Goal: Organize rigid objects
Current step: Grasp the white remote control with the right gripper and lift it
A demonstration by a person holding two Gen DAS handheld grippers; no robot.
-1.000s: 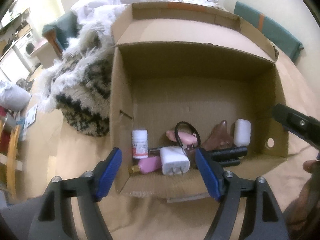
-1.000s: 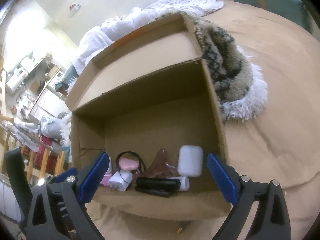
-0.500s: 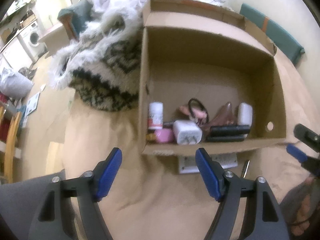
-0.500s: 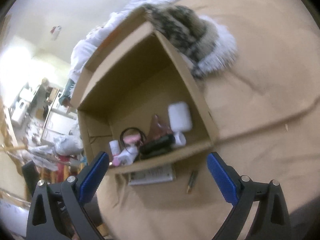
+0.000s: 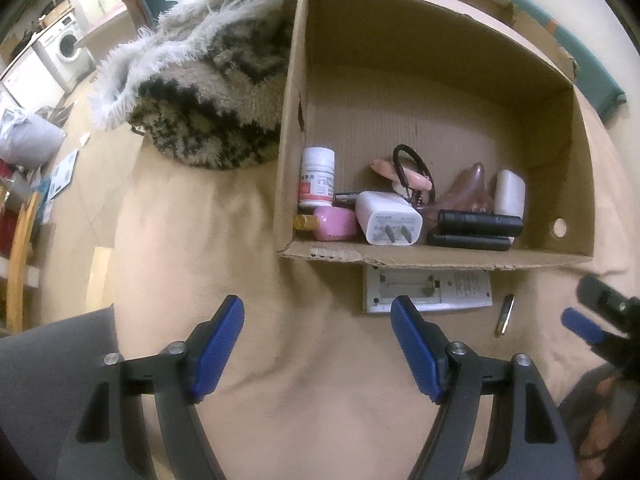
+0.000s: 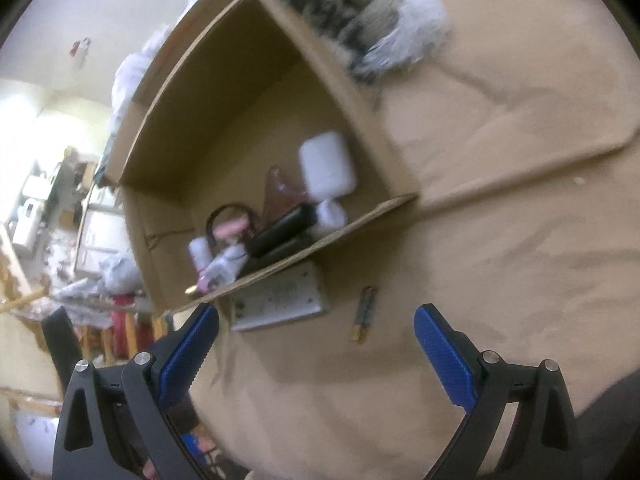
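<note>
An open cardboard box (image 5: 400, 256) lies on a tan bedspread and holds a white pill bottle (image 5: 317, 178), a pink bottle (image 5: 334, 223), a white charger (image 5: 388, 222), black cylinders (image 5: 478, 224) and a white case (image 5: 510, 194). A flat white device (image 5: 426, 290) and a small battery (image 5: 505, 314) lie on the cover just in front of the box; both also show in the right wrist view, the device (image 6: 280, 296) and the battery (image 6: 364, 314). My left gripper (image 5: 318, 344) is open and empty, short of the box. My right gripper (image 6: 316, 348) is open and empty, near the battery.
A furry black-and-white blanket (image 5: 200, 80) lies left of the box. A green headboard cushion (image 5: 580, 60) is at the far right. The room floor with a washing machine (image 5: 64, 46) lies beyond the bed's left edge.
Both grippers have pulled back from the box, which now looks smaller and farther. The white device and battery in front of it have come into view. Both grippers stay open.
</note>
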